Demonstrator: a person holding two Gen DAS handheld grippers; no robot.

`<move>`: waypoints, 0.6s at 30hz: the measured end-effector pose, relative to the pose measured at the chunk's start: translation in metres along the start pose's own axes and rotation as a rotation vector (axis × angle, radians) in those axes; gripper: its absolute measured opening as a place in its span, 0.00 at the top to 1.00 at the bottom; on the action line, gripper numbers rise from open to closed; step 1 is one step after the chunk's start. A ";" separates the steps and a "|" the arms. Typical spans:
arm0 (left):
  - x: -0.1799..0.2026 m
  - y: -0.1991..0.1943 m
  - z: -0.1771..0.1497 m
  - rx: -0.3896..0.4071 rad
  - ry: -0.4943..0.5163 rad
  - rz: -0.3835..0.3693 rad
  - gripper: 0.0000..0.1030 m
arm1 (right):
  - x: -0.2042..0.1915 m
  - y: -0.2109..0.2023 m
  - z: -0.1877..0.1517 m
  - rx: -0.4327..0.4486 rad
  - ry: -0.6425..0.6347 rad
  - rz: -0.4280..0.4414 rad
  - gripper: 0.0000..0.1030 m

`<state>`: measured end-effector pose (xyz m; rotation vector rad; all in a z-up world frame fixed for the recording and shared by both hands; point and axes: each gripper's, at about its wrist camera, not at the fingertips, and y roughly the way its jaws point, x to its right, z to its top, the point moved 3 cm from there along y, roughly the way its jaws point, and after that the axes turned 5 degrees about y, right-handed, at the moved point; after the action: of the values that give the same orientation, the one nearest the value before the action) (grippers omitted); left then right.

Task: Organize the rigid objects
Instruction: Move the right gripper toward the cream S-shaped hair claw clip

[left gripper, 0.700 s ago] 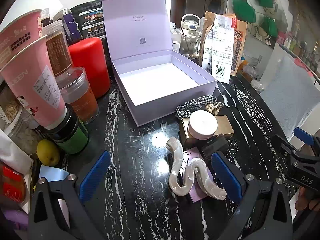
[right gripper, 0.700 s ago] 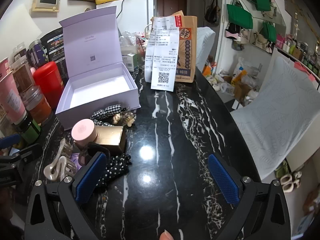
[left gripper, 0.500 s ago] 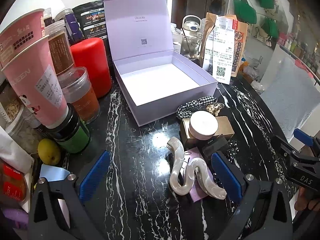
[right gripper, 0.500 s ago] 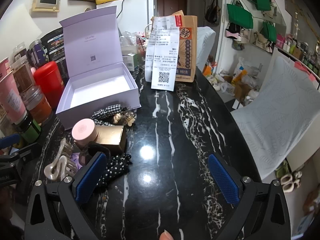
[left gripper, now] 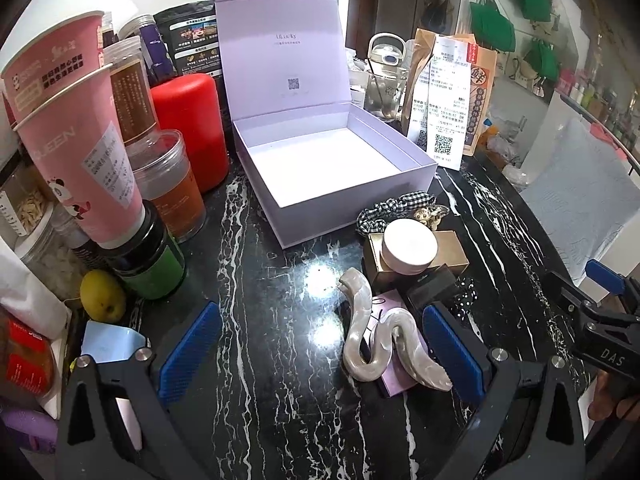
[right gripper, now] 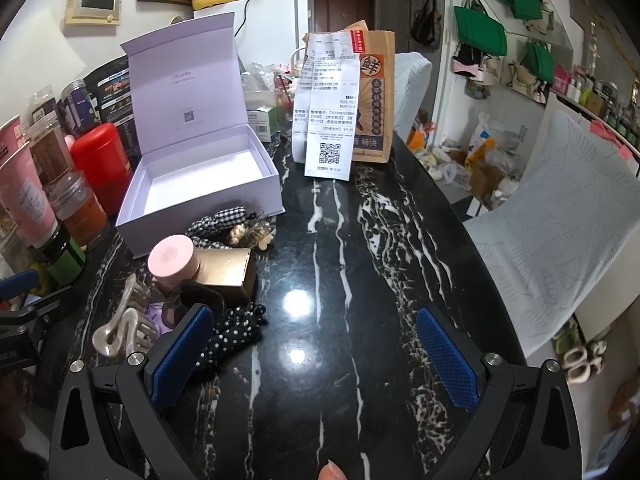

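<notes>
Black marble table (right gripper: 360, 240); white fridge (right gripper: 276, 20); brown door (right gripper: 344, 4).

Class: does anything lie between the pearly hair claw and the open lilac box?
Nothing visible does. Bare marble top separates the hair claw from the box; the pink jar sits off to the right.

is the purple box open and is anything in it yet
Open and empty: the purple box has its lid standing upright behind, and its white floor is bare.

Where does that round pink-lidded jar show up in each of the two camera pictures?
Left wrist view: the pink-lidded jar sits right of centre, on the gold box.
Right wrist view: the same jar is at lower left, again by the gold box.
Shared landmark: the open lilac box lies just behind it in both.
</notes>
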<state>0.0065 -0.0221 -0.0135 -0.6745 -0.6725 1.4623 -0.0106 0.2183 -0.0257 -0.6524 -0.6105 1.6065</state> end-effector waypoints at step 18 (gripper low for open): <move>0.001 -0.004 -0.018 -0.011 0.007 0.012 0.00 | -0.002 -0.004 -0.016 -0.012 -0.012 0.018 0.00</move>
<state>0.0227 -0.0211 -0.0228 -0.6934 -0.6727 1.4670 0.0039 0.2169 -0.0339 -0.6593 -0.6256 1.6253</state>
